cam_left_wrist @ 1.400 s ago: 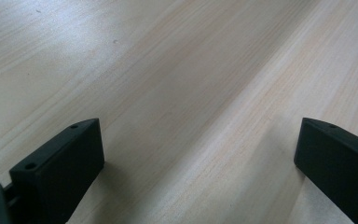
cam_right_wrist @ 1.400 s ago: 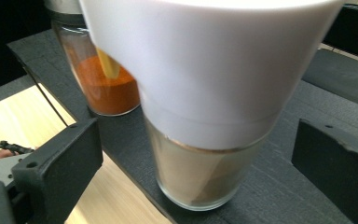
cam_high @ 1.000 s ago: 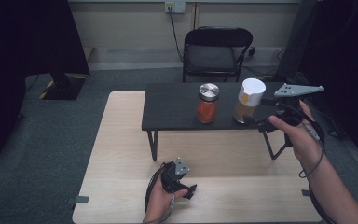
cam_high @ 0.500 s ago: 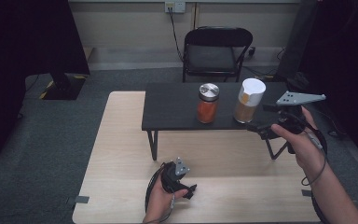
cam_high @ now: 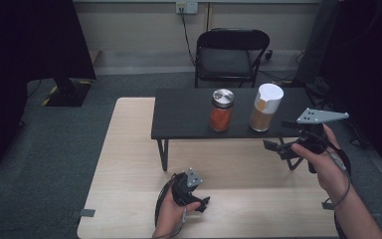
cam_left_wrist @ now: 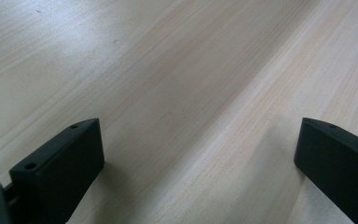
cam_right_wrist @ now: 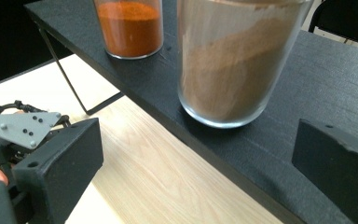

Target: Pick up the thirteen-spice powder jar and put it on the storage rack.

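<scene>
Brown powder fills the white-lidded glass jar (cam_high: 266, 107) near the black raised shelf's (cam_high: 189, 119) front edge, beside the red-powder jar (cam_high: 222, 110). Your right gripper (cam_high: 274, 147) hovers just off that edge, fingers wide apart and empty. Your left gripper (cam_high: 199, 203), fingers spread, sits low over the pale wooden counter (cam_high: 129, 149).

My high view looks forward and down on the wooden table (cam_high: 129, 149); my left gripper view faces its boards closely, my right gripper view shares the brown jar (cam_right_wrist: 235, 60).
</scene>
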Demonstrator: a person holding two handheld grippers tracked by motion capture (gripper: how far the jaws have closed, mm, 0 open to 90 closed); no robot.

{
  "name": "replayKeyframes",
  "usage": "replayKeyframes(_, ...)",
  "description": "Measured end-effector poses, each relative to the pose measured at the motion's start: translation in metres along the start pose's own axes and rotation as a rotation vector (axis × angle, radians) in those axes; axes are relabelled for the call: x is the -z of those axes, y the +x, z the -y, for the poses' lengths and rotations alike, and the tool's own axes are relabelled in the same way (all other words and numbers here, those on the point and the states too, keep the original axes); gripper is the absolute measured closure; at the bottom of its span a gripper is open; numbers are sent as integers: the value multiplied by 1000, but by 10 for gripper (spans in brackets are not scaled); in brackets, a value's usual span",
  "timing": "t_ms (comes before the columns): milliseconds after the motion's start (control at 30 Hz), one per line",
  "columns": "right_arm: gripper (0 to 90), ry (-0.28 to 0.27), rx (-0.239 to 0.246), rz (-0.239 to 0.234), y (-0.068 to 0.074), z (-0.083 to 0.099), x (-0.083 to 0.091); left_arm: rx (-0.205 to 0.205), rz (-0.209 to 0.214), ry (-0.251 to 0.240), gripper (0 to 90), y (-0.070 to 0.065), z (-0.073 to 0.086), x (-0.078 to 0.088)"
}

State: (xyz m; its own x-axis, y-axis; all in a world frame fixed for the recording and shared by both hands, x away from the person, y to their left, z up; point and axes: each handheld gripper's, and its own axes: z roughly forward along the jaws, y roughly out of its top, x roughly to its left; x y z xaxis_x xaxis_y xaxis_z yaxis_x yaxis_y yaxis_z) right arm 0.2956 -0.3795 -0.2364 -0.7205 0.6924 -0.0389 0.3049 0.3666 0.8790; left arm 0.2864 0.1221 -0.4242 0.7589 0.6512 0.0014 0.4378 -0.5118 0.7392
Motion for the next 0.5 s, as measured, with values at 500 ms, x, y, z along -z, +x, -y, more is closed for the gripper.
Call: replayKeyframes(500,10,-13,-5,-23,4,21,8,0,0,0,8,0,0,0)
